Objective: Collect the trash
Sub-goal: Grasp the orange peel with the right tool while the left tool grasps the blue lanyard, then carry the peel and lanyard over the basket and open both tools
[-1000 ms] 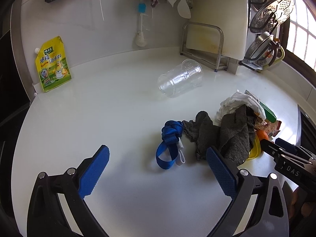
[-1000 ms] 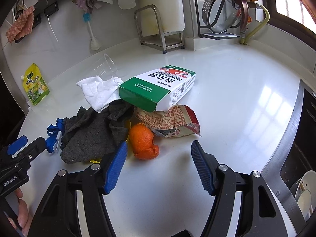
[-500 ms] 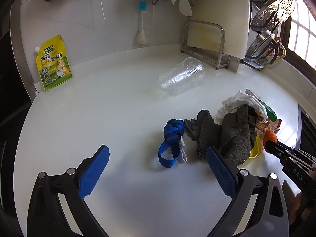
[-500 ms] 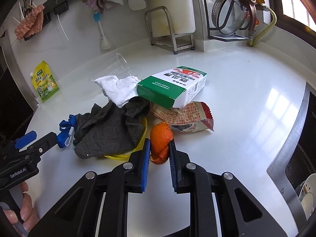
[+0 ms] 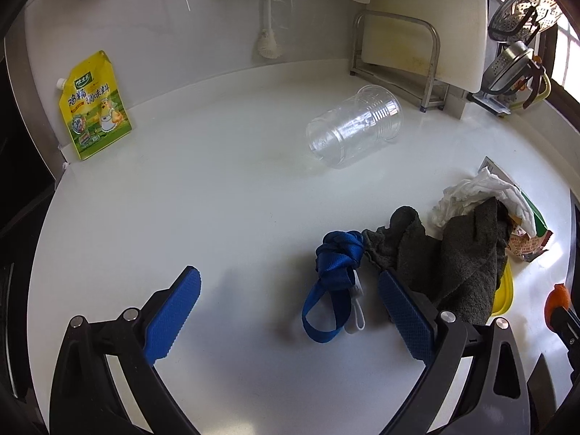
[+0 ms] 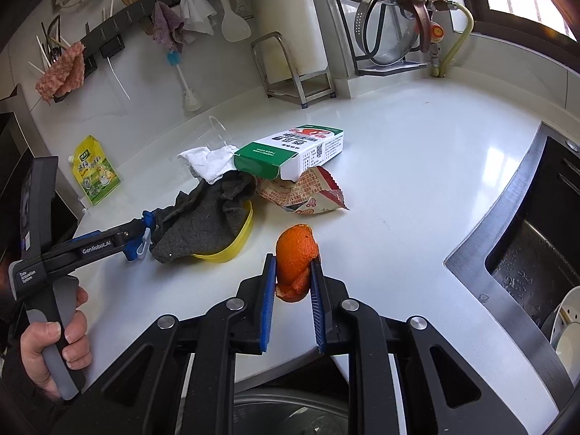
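My right gripper (image 6: 293, 264) is shut on an orange peel (image 6: 295, 259) and holds it up above the counter's front edge; the peel also shows at the right edge of the left wrist view (image 5: 558, 296). On the counter lie a green and white carton (image 6: 290, 152), a torn snack wrapper (image 6: 308, 195), a crumpled white tissue (image 6: 206, 161), a dark grey cloth (image 5: 453, 257) over a yellow lid (image 6: 235, 243), a blue strap (image 5: 333, 275) and a clear plastic cup (image 5: 355, 125) on its side. My left gripper (image 5: 290, 290) is open and empty, near the strap.
A yellow seasoning pouch (image 5: 94, 105) leans on the back wall. A metal rack with a cutting board (image 5: 417, 36) stands at the back. A sink (image 6: 525, 253) lies to the right. A metal bin rim (image 6: 290, 413) shows below the counter edge.
My right gripper closed on the orange peel, lifted it off the counter and drew back toward the front edge. My left gripper stayed open and moved in a little closer.
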